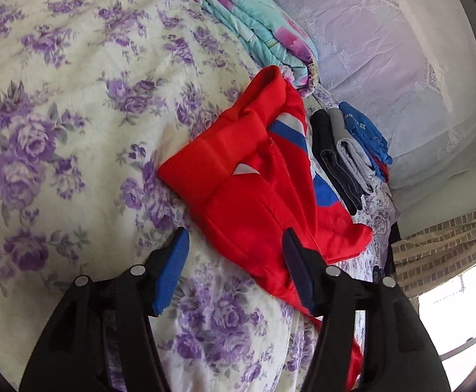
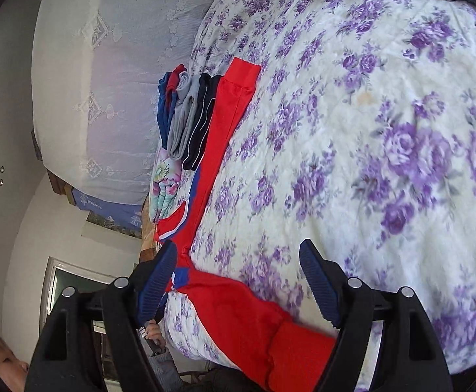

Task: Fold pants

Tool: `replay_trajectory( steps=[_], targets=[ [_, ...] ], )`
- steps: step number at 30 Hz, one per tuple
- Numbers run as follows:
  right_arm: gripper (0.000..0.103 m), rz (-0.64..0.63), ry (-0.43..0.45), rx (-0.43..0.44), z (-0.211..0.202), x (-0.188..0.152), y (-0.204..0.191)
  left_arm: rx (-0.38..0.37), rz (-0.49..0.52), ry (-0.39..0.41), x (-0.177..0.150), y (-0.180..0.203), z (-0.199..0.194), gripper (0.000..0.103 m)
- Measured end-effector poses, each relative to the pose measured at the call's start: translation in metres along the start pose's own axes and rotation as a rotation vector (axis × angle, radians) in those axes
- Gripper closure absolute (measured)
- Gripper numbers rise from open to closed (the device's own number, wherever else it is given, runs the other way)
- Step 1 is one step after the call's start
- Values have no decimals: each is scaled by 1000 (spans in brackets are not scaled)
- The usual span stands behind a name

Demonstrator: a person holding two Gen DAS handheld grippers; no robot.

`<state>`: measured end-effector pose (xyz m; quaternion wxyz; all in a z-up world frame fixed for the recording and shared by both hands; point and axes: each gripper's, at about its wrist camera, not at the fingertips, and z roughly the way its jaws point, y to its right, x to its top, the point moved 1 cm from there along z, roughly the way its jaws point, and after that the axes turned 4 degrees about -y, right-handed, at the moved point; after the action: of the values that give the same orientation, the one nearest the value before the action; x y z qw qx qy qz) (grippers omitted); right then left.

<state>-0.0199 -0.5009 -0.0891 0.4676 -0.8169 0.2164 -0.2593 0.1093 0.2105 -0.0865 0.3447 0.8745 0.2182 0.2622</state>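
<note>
Currently red pants (image 1: 254,189) lie on flowered bed (image 1: 58,98), partly folded, one leg stretched toward clothes stack (image 1: 352,150), cuffed end near bed edge.

Left claw (image 1: 234,268) released, nothing gripped, right finger over red fabric.

Right claw (image 2: 238,281) released, wide, above cuffed leg, pads not pressing.

Risks:
- pinch catches top layer only; fold slides apart
- quilt caught with pants
- leg dragged into stack, topples it
- cuff slips off bed edge

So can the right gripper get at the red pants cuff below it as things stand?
Probably yes. The right gripper is open, and the cuff of the red pants lies on the bedspread between its fingers, nothing covering it.
</note>
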Motion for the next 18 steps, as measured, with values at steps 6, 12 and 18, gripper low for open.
replay_trajectory(
  steps=[6, 12, 18],
  targets=[
    [25, -29, -4, -1, -12, -27, 0, -30, -24, 50, 9, 0, 13, 46],
    [25, -27, -24, -10, -13, -49, 6, -52, -11, 84, 11, -9, 17, 58],
    [25, -28, 2, -60, -39, -64, 21, -95, -37, 92, 12, -17, 15, 63]
  ],
)
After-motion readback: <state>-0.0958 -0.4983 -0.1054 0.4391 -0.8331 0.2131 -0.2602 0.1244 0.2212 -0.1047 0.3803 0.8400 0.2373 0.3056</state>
